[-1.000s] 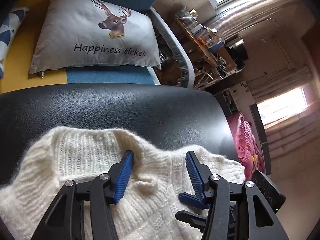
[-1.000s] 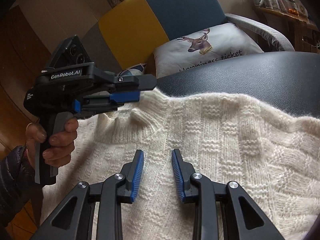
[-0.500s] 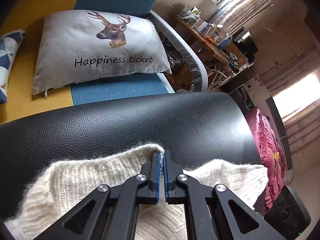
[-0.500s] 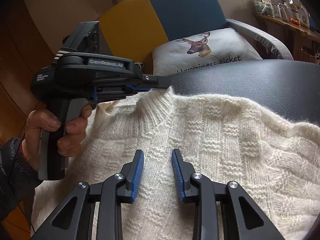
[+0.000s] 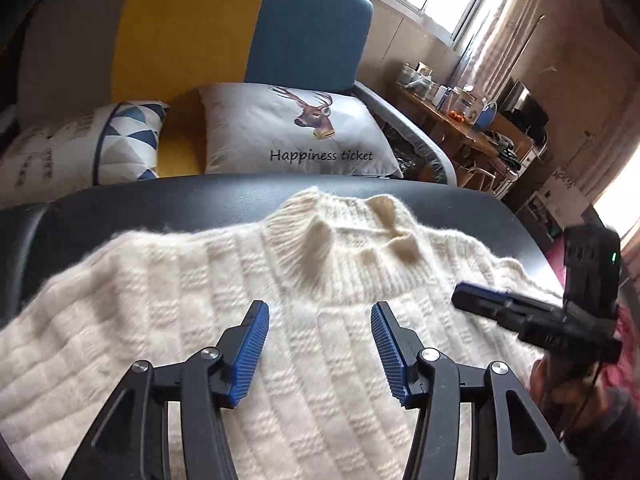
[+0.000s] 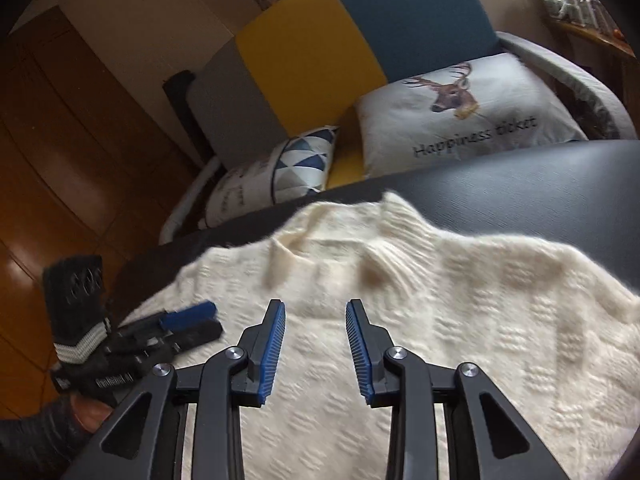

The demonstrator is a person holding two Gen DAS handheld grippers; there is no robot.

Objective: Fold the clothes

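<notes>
I had the white sweater [image 5: 224,320] lying flat on the black tabletop [image 5: 168,200], collar twd the sofa. My left tool [image 5: 318,340] hung over it, jaws opening, nothing btwn them. Right tool [image 6: 315,340] was also opening, slightly, and gripped nothing. Only the left view showed the cluttered desk [image 5: 460,120] by the window; only the right view showed the wooden floor [image 6: 60,140].

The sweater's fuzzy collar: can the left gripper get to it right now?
Probably yes. The left gripper, jaws opening and empty, hangs over the sweater just short of the collar, with nothing between them.
</notes>
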